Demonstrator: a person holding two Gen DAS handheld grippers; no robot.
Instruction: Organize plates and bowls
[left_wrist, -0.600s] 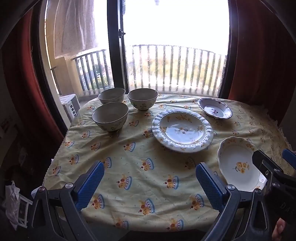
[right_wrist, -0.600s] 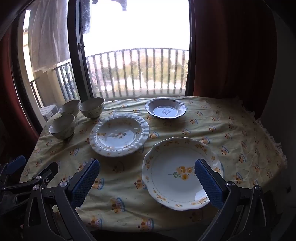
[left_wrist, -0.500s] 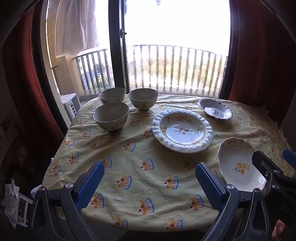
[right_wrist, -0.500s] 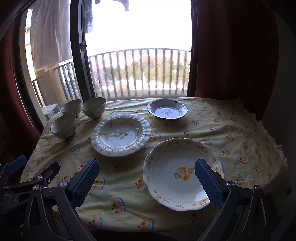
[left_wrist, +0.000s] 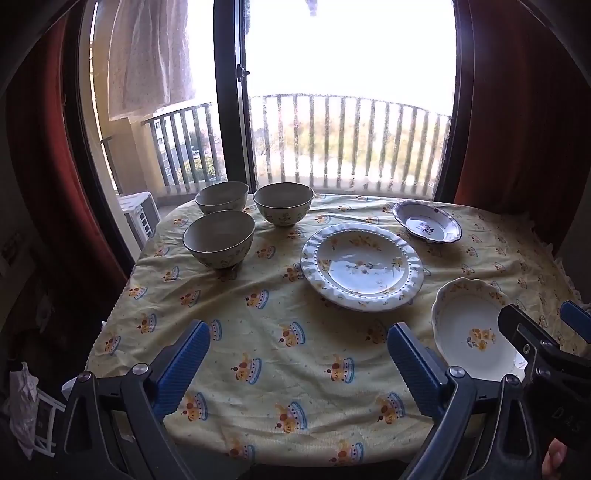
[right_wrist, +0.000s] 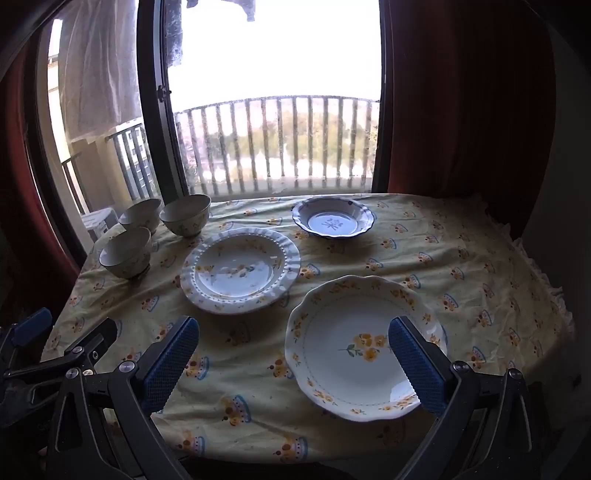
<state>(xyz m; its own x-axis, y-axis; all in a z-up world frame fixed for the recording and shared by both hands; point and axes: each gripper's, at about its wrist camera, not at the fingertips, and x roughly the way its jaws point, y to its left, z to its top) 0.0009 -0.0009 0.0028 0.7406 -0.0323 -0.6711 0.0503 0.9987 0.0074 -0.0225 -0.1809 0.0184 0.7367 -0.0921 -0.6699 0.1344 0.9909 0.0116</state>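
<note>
Yellow cloth covered the bench (left_wrist: 258, 369); nothing was stacked yet. Beyond the ribbed plate (left_wrist: 362, 266) stood three bowls (left_wrist: 219, 238); nearer lay a flowered plate (right_wrist: 364, 347). Left tongs (left_wrist: 297, 354) and right tongs (right_wrist: 293, 349) gaped wide and empty, probably poised for a first pick.

bowls (left_wrist: 219, 238): 3 counted, grouped upper left of frame
plates (left_wrist: 362, 266): 3 counted, centre to right
grippers (left_wrist: 298, 354): 2 were seen
</note>
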